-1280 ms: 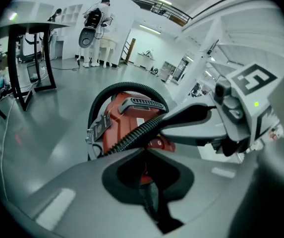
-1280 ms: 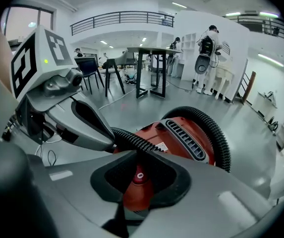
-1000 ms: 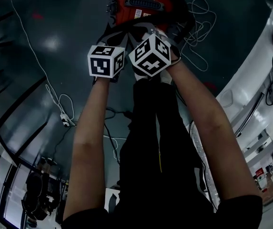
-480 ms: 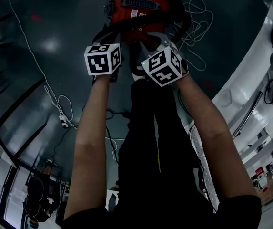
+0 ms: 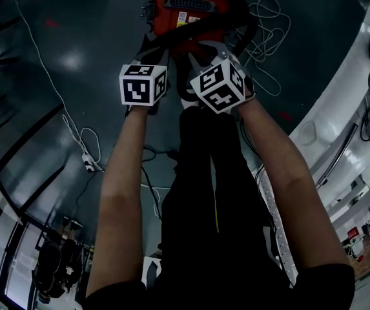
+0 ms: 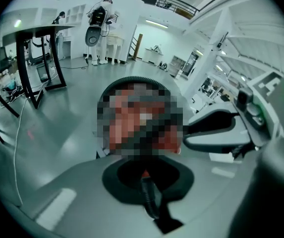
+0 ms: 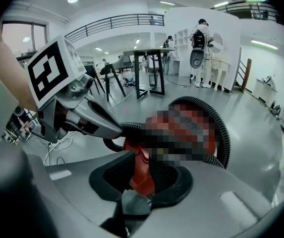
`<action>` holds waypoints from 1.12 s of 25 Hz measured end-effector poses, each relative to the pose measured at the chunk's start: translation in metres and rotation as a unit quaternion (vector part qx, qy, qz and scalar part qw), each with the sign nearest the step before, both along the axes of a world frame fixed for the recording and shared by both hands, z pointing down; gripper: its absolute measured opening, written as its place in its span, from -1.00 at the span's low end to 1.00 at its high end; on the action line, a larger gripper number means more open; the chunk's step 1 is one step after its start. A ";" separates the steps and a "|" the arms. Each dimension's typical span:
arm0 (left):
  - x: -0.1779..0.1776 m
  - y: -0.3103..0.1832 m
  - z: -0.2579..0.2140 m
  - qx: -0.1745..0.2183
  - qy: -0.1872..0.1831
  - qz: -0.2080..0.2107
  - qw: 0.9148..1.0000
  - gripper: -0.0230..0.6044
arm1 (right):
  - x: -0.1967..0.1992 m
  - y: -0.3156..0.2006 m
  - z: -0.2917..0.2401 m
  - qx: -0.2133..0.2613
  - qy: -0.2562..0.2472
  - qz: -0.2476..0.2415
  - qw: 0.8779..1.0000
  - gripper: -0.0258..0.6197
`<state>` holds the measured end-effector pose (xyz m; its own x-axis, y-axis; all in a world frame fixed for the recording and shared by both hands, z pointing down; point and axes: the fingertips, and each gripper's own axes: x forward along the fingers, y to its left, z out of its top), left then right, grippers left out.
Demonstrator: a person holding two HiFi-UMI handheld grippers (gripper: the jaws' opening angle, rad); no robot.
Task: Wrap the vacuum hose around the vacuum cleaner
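Left hand-held gripper (image 6: 142, 171) is clamped on the ribbed black hose (image 7: 224, 133), which loops round the red vacuum cleaner (image 5: 191, 5) just ahead. Right hand-held gripper (image 7: 141, 176), close beside it, has its jaws together.

Inventory: white cable (image 5: 59, 99) across dark floor (image 5: 107, 18); plug block (image 5: 89, 165); loose cord tangle (image 5: 272, 24); black-legged table (image 6: 35, 58); persons (image 6: 101, 29) standing in background.
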<state>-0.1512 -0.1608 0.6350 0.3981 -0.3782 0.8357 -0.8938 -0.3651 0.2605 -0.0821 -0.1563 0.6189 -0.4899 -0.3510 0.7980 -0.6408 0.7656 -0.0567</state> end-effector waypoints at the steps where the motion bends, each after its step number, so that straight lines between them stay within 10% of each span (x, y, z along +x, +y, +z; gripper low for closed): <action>1: 0.001 0.002 -0.001 0.000 0.001 0.004 1.000 -0.90 | 0.001 -0.001 0.000 0.000 0.001 0.001 1.000 -0.67; 12: 0.018 0.024 0.003 -0.008 0.000 0.029 1.000 -0.90 | 0.006 -0.003 0.007 -0.013 0.008 0.016 1.000 -0.66; 18: 0.013 0.018 0.003 0.003 -0.012 0.010 1.000 -0.90 | 0.030 -0.024 0.000 0.067 0.049 0.032 0.996 -0.43; 22: 0.007 0.003 0.000 0.011 -0.008 -0.021 1.000 -0.90 | 0.052 -0.045 0.001 0.134 0.107 -0.026 0.985 -0.13; 28: 0.002 -0.012 0.000 0.020 -0.009 -0.034 0.999 -0.90 | 0.060 -0.067 0.024 0.100 0.173 -0.158 0.967 0.01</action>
<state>-0.1491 -0.1723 0.6347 0.3556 -0.4372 0.8261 -0.9212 -0.3134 0.2307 -0.0222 -0.2235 0.6431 -0.3137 -0.3908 0.8654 -0.3268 0.9002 0.2880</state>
